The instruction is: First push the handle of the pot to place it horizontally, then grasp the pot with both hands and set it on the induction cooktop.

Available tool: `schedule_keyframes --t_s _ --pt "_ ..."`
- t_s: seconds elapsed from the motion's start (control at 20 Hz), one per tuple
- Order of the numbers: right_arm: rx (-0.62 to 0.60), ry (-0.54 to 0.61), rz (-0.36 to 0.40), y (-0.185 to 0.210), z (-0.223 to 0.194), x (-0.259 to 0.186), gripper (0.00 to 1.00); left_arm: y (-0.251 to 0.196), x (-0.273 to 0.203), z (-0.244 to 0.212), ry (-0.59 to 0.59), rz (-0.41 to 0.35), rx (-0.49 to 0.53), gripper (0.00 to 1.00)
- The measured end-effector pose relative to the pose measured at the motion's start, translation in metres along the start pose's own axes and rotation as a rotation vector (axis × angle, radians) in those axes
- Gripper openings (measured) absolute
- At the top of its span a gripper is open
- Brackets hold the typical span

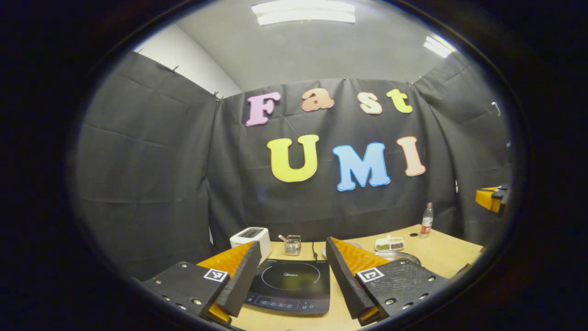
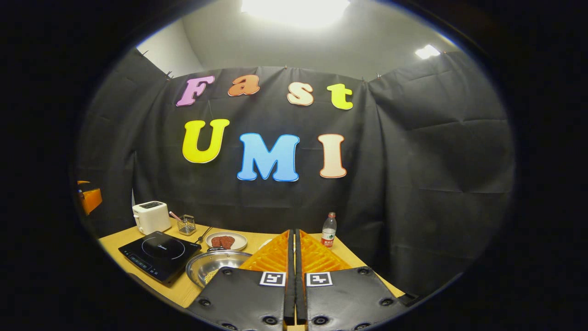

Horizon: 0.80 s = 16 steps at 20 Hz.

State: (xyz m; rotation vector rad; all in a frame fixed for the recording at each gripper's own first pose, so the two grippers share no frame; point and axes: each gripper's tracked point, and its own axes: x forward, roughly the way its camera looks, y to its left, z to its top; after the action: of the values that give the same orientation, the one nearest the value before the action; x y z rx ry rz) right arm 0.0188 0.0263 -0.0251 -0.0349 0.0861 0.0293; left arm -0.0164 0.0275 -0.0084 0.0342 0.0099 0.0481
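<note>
- Left gripper (image 1: 290, 276): fingers spread wide, nothing between them, held above the bench's near edge with the induction cooktop (image 1: 290, 285) framed in the gap.
- Right gripper (image 2: 294, 257): fingers closed together with only a thin slit between, holding nothing, above the near edge farther right.
- Pot (image 2: 216, 266): a shallow, shiny metal vessel on the bench (image 2: 181, 289), just beside the cooktop's right edge; something pale and grainy inside. In the left gripper view, only its rim (image 1: 398, 255) peeks past the right finger. Handle not made out; direction cannot be told.
- Likely handling: rigid, thin steel, probably light, with a smooth, slippery wall; the loose contents call for level carrying. Best hold looks like 1 gripper on the handle and 1 on the opposite rim.
- Cooktop: glass top bare and ready to receive the pot.
- Behind the pot: a plate (image 2: 226, 241) with dark reddish pieces, close to the pot's far side and the likeliest thing to get knocked during a handle push.
- Along the far edge: white toaster (image 2: 150, 217), small wire basket (image 2: 186, 225), plastic bottle (image 2: 328, 230).
- Compartment dish (image 1: 389, 243) of small foods near the bottle, well off the lifting path.
</note>
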Motion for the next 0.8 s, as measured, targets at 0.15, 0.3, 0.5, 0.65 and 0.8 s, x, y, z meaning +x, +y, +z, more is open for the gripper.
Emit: schedule_keyframes --t_s 0.15,0.3,0.5,0.65,0.8 --pt "-0.03 0.061 0.104 0.03 -0.019 0.001 0.02 0.012 0.004 -0.003 0.001 0.003 0.009 0.86" --pt "-0.074 0.149 0.206 0.062 -0.047 0.001 0.02 0.024 0.005 -0.003 -0.003 0.007 0.01 0.86" --pt "-0.117 0.263 0.299 0.096 -0.088 -0.002 0.02 0.043 0.005 -0.007 -0.001 0.017 0.021 0.86" --pt "-0.149 0.349 0.357 0.117 -0.121 -0.005 0.02 0.057 0.003 -0.01 0.005 0.028 0.021 0.86" --pt "-0.17 0.42 0.383 0.128 -0.152 -0.009 0.02 0.066 0.0 -0.016 0.019 0.031 0.027 0.86"
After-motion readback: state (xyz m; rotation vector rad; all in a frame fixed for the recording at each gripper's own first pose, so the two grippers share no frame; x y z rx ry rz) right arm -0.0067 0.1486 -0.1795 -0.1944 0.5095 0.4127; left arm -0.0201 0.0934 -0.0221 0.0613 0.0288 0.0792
